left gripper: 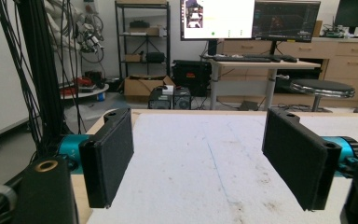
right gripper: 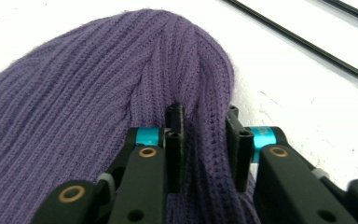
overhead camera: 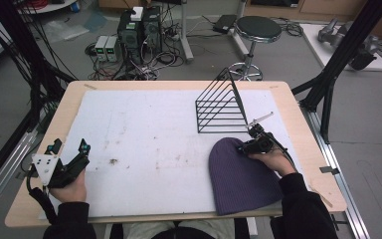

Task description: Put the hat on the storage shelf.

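Observation:
A purple ribbed knit beanie [overhead camera: 241, 177] lies flat on the white mat [overhead camera: 149, 144] at the front right. My right gripper [overhead camera: 243, 147] sits at the beanie's rounded top edge, shut on a pinched fold of the knit [right gripper: 205, 140] between its black jaws. The beanie [right gripper: 88, 107] spreads away to the left in the right gripper view. My left gripper [overhead camera: 72, 155] rests at the mat's front left corner, held in a hand. Its jaws stand wide open [left gripper: 205, 163] with only bare mat between them.
A black wire rack [overhead camera: 221, 107] stands just behind the beanie, right of centre; one of its bars [right gripper: 307, 44] crosses the right gripper view. Crumbs and brown specks [overhead camera: 113, 161] dot the mat. A stool [overhead camera: 257, 30], computers and cables stand on the floor beyond the table.

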`<act>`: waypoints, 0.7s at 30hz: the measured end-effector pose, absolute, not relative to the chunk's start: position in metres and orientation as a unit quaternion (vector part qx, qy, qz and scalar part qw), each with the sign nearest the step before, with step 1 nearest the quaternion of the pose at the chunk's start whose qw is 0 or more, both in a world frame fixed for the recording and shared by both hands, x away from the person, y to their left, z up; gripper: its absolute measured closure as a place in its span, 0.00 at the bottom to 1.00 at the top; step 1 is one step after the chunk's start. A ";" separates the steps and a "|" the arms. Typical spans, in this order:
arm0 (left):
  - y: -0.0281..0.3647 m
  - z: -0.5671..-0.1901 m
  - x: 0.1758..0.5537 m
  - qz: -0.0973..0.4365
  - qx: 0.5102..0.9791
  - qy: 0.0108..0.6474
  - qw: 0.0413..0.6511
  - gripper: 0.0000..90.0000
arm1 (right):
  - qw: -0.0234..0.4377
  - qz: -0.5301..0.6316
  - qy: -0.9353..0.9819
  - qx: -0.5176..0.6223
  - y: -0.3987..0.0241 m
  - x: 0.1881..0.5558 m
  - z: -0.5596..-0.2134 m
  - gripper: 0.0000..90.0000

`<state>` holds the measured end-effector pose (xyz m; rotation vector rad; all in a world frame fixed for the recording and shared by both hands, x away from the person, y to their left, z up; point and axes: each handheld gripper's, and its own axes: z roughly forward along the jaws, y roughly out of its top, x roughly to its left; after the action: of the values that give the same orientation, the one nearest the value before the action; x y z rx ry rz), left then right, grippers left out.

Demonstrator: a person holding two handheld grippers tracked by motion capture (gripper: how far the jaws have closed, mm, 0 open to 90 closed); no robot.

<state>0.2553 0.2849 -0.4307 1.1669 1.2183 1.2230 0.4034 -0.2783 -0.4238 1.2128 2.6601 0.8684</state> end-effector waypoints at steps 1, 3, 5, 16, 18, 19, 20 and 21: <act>0.285 -0.431 0.255 0.507 0.483 0.505 0.505 0.28 | 0.045 0.284 0.870 0.401 -0.279 0.403 -0.423 0.85; 0.285 -0.431 0.255 0.506 0.483 0.506 0.504 0.28 | 0.042 0.287 0.871 0.397 -0.280 0.404 -0.423 0.86; 0.285 -0.431 0.256 0.506 0.483 0.505 0.505 0.28 | 0.041 0.289 0.870 0.398 -0.280 0.403 -0.423 0.87; 0.285 -0.431 0.256 0.506 0.486 0.504 0.504 0.28 | 0.056 0.313 0.862 0.394 -0.282 0.396 -0.419 0.88; 0.285 -0.431 0.256 0.506 0.486 0.504 0.504 0.28 | 0.060 0.322 0.862 0.388 -0.282 0.394 -0.417 0.88; 0.285 -0.431 0.256 0.506 0.486 0.504 0.504 0.28 | 0.060 0.322 0.862 0.388 -0.282 0.394 -0.417 0.88; 0.285 -0.431 0.256 0.506 0.486 0.504 0.504 0.28 | 0.066 0.332 0.858 0.386 -0.282 0.392 -0.414 0.87; 0.285 -0.431 0.256 0.506 0.486 0.504 0.504 0.28 | 0.066 0.339 0.856 0.385 -0.282 0.391 -0.412 0.87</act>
<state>0.2558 0.2848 -0.4309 1.1738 1.2169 1.2211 0.3910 -0.2819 -0.4121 1.1619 2.5815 1.0217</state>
